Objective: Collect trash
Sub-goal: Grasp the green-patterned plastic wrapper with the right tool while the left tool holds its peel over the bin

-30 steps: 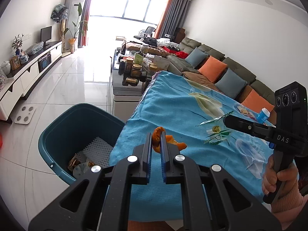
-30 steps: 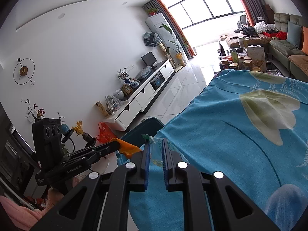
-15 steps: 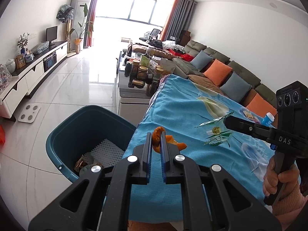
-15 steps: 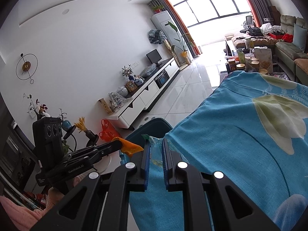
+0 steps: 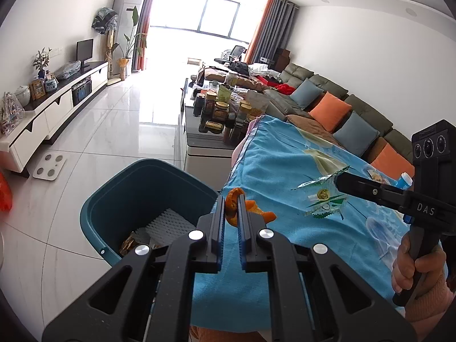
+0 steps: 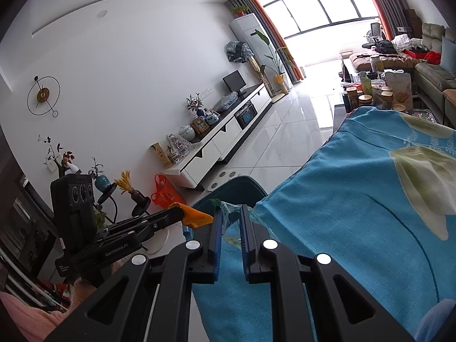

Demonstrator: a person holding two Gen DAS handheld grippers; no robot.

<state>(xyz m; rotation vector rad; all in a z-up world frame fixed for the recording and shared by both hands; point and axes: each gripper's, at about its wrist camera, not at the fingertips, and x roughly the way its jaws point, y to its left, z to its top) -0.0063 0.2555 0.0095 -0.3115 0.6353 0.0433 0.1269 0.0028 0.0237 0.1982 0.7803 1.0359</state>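
Orange peel (image 5: 232,208) sits pinched between the blue-lined fingers of the left hand-held gripper (image 5: 230,213) in the left wrist view, its jaws drawn narrow on it, a curl of peel sticking out to the right over the blue cloth (image 5: 285,176). Just left and below stands a teal bin (image 5: 114,208) on the tiled floor, with a white ribbed sheet (image 5: 168,225) and some brownish scraps inside. The cloth covers the worktop; the peel hangs near its left edge, beside the bin's rim. To the right, the right hand-held gripper (image 5: 337,178) reaches in from the side, held by a hand (image 5: 413,262), and grips a clear wrapper (image 5: 322,196) with green print, lifted above the cloth. A blue-capped bottle (image 5: 404,181) shows behind that tool. Beyond the cloth stands a low table crowded with jars (image 5: 219,111), and a sofa with orange and blue cushions runs along the right wall.

From the right wrist view, the right hand-held gripper (image 6: 229,222) has its jaws narrow on the crinkled clear wrapper (image 6: 229,213), at the corner of the cloth (image 6: 356,213). The bin (image 6: 239,188) shows just past the fingertips. At left, the left hand-held gripper (image 6: 182,213) holds the peel (image 6: 196,218), close beside the right tool's fingers. An orange bag (image 6: 164,192) lies on the floor near a white TV cabinet (image 6: 222,142).
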